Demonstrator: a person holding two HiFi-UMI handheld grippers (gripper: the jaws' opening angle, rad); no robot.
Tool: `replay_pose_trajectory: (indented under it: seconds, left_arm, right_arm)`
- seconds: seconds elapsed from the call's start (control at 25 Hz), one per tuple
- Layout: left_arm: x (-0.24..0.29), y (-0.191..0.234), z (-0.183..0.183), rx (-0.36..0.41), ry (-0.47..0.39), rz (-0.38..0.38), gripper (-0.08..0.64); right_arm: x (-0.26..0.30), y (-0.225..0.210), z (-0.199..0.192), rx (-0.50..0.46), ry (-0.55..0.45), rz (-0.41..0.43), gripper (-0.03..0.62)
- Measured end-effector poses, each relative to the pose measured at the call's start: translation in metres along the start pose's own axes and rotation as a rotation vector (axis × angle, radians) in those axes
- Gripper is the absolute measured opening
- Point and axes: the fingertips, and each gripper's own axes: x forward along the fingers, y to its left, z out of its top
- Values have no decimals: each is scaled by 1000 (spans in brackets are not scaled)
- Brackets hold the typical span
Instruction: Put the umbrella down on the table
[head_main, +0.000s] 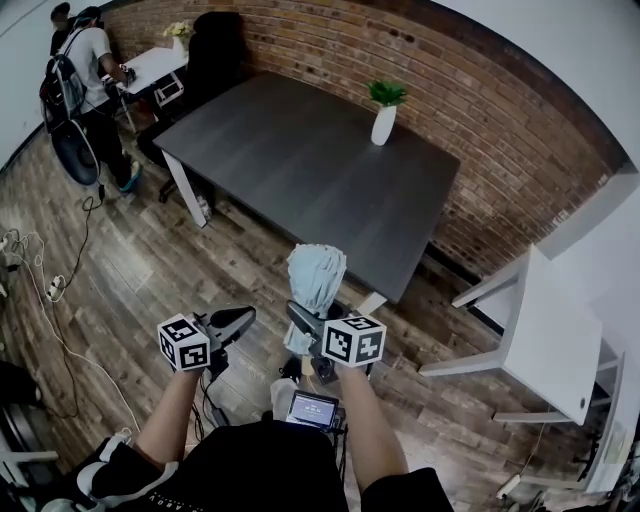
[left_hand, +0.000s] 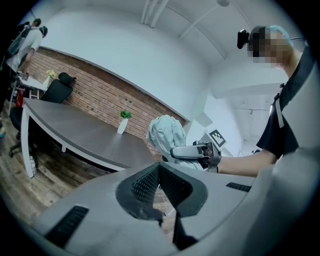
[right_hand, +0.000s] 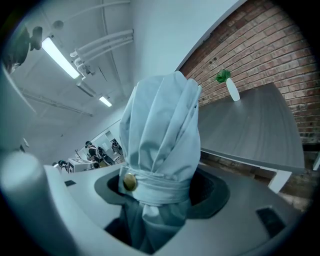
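Observation:
A folded pale-blue umbrella (head_main: 316, 278) stands upright in my right gripper (head_main: 305, 322), whose jaws are shut on its lower part just below the strap and brass snap. The right gripper view shows the umbrella (right_hand: 162, 130) filling the gap of that gripper (right_hand: 160, 187). It is held over the wooden floor, short of the near corner of the dark grey table (head_main: 300, 170). My left gripper (head_main: 235, 320) is beside it at the left, apart from it. Its pads (left_hand: 150, 181) meet with nothing between them. From there the umbrella (left_hand: 166, 134) shows to the right.
A white vase with a green plant (head_main: 384, 115) stands at the table's far edge by the brick wall. A white side table (head_main: 550, 330) is at the right. A person (head_main: 85, 70) and a black chair (head_main: 212, 45) are far left. Cables (head_main: 40, 280) lie on the floor.

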Motion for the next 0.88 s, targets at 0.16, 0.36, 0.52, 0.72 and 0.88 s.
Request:
replay_pose_trajectory:
  seconds: [0.16,0.36,0.52,0.72,0.88]
  left_arm:
    - [11,33,25,8,8,29,3]
    - [25,69,52,1,0,66,3]
    - [40,94,73,7,-5,88,3]
    - [58,118,91,1,-23,111,3]
    - [65,134,96,-8,-31,116,3]
  right_arm:
    - [29,-18,32,16,-4,22,302]
    - [62,-33,63,13,9,52,302]
    - [85,-46,88,8,14,75,302]
    - [104,-66,116,30,5,92,302]
    - [117,-77,127,56,0,89,302]
